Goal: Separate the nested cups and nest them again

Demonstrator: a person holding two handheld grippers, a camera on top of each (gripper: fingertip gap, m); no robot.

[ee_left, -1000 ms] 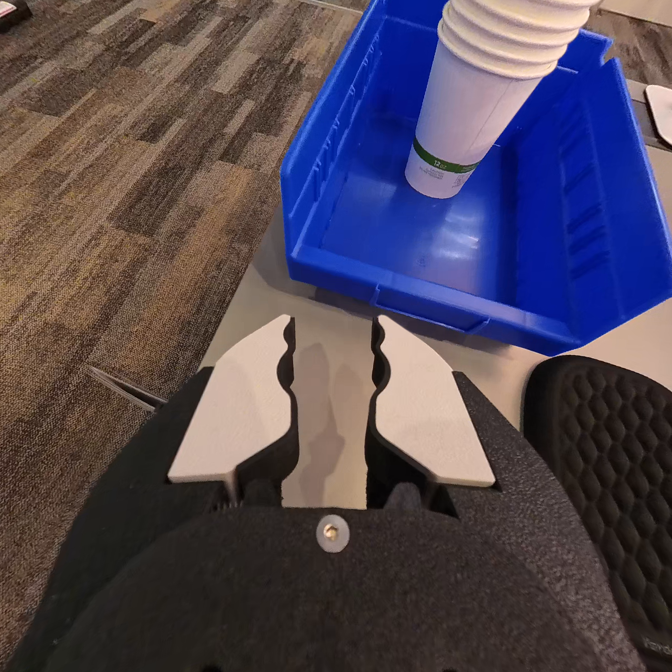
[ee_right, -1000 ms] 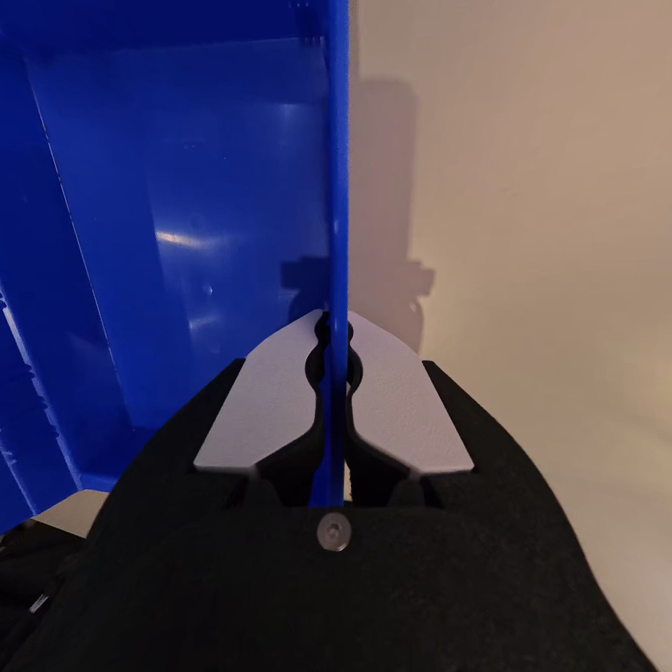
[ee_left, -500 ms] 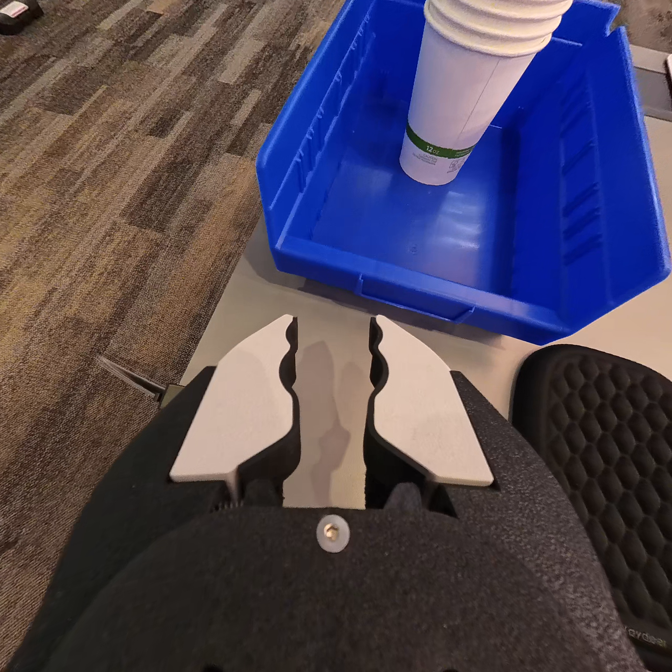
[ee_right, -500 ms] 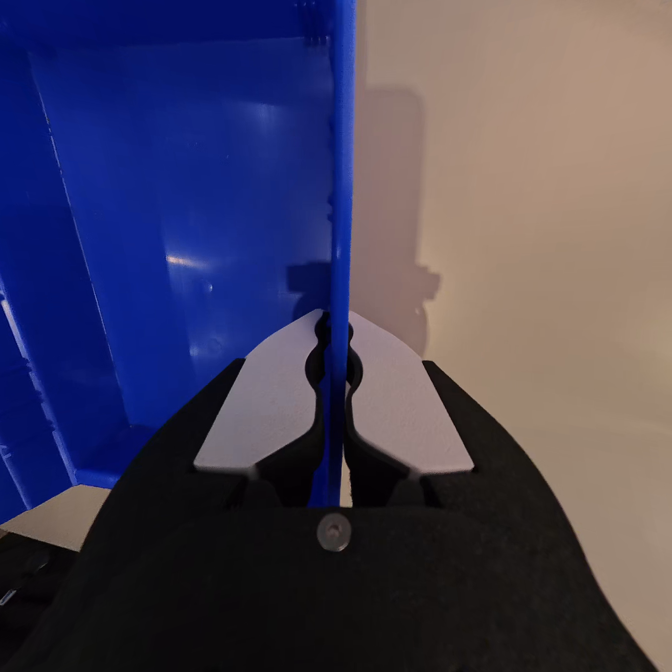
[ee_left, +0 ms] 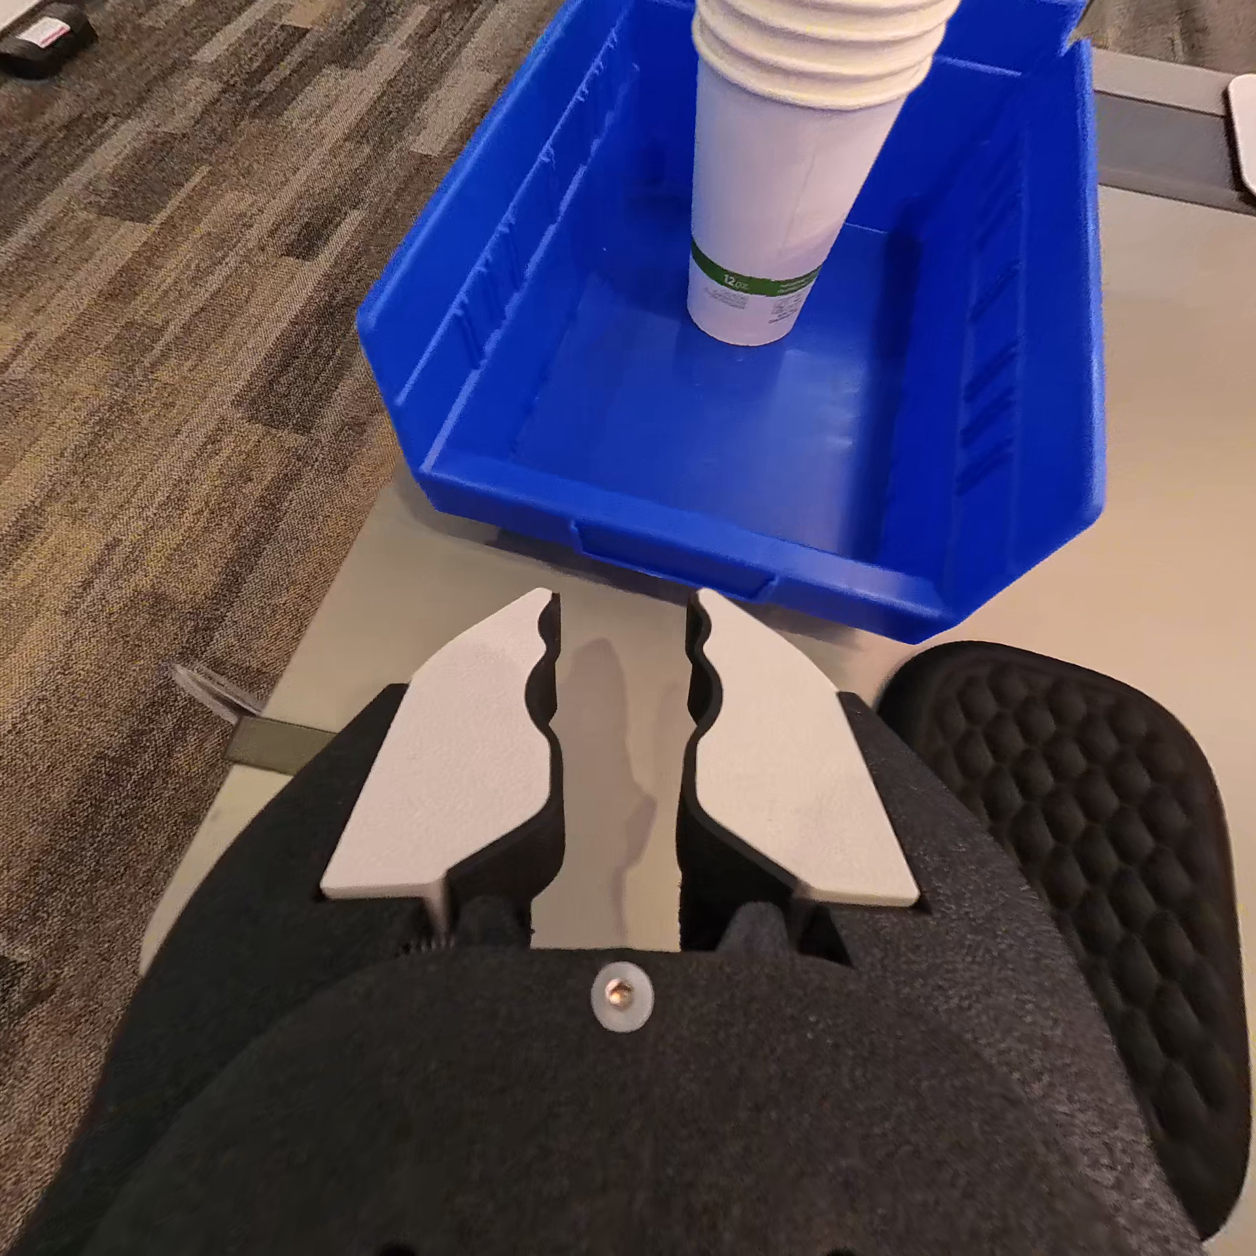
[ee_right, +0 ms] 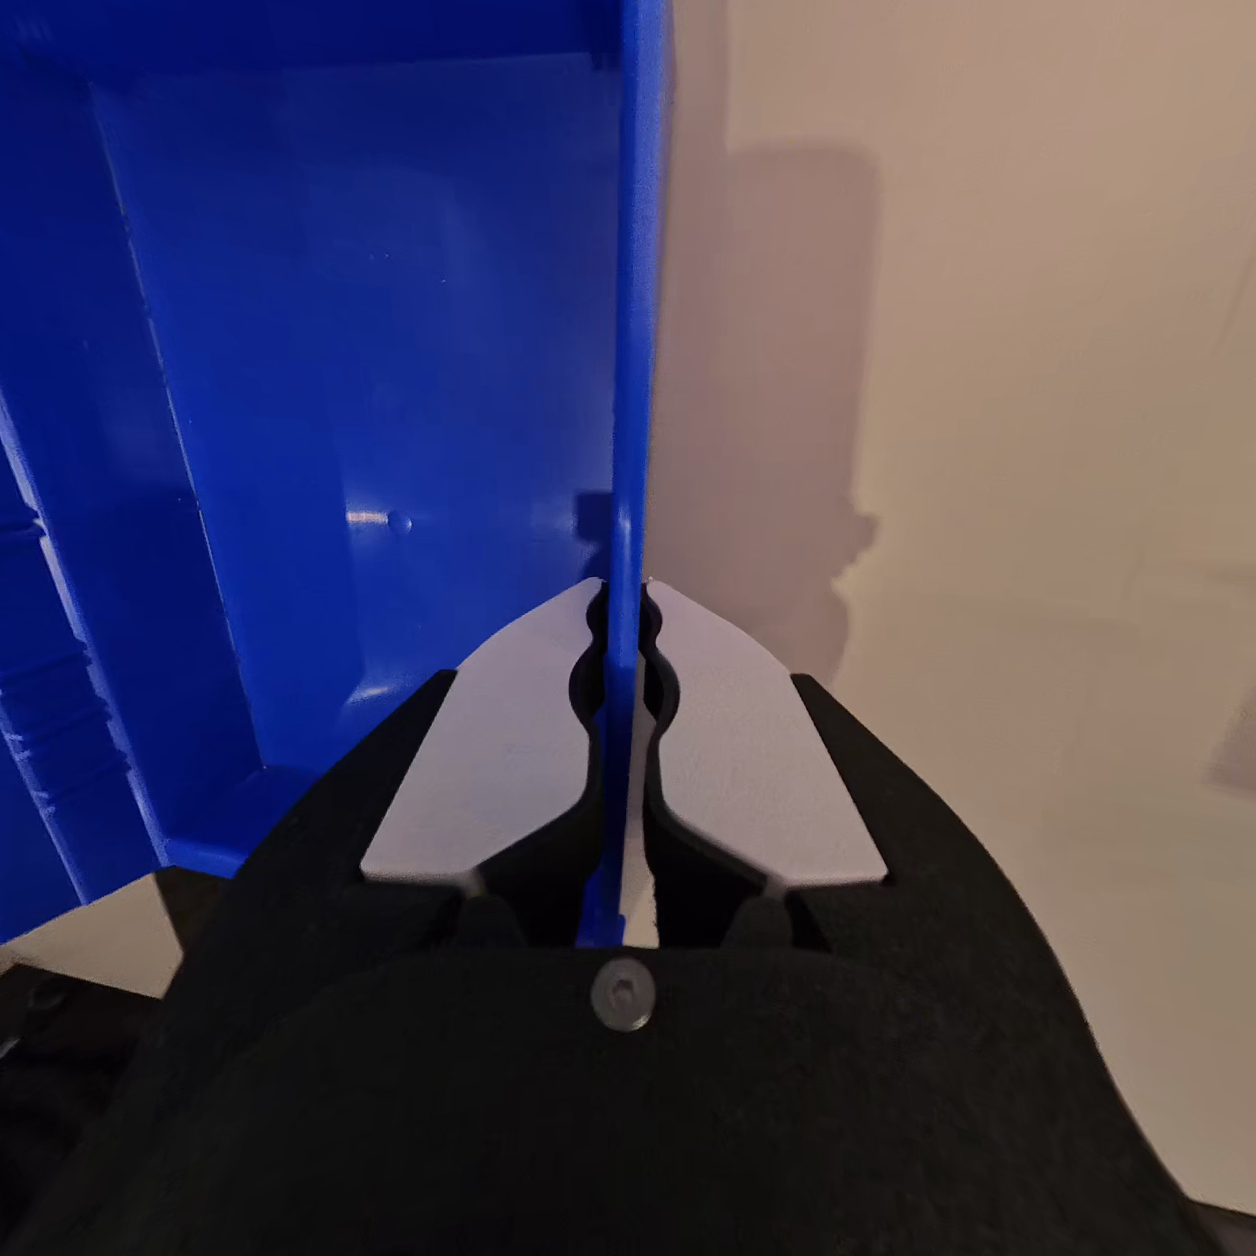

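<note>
A stack of several nested white paper cups (ee_left: 781,170) with a green band near the base stands upright in a blue plastic bin (ee_left: 679,544) on a beige table. My left gripper (ee_left: 622,598) is open and empty. It hovers over the table just in front of the bin's near wall, well short of the cups. My right gripper (ee_right: 625,584) is shut on a thin side wall of the bin (ee_right: 635,272), one finger inside and one outside. The cups do not show in the right wrist view.
The table (ee_left: 421,584) ends close on the left, with patterned carpet floor (ee_left: 170,340) below. A black mesh chair part (ee_left: 1087,849) sits at the right of my left gripper. Bare tabletop (ee_right: 985,340) lies to the right of the bin wall.
In the left wrist view the bin and cups have shifted and turned, so the cup stack now stands nearer the centre. My right gripper keeps its hold on the bin wall. My left gripper stays open.
</note>
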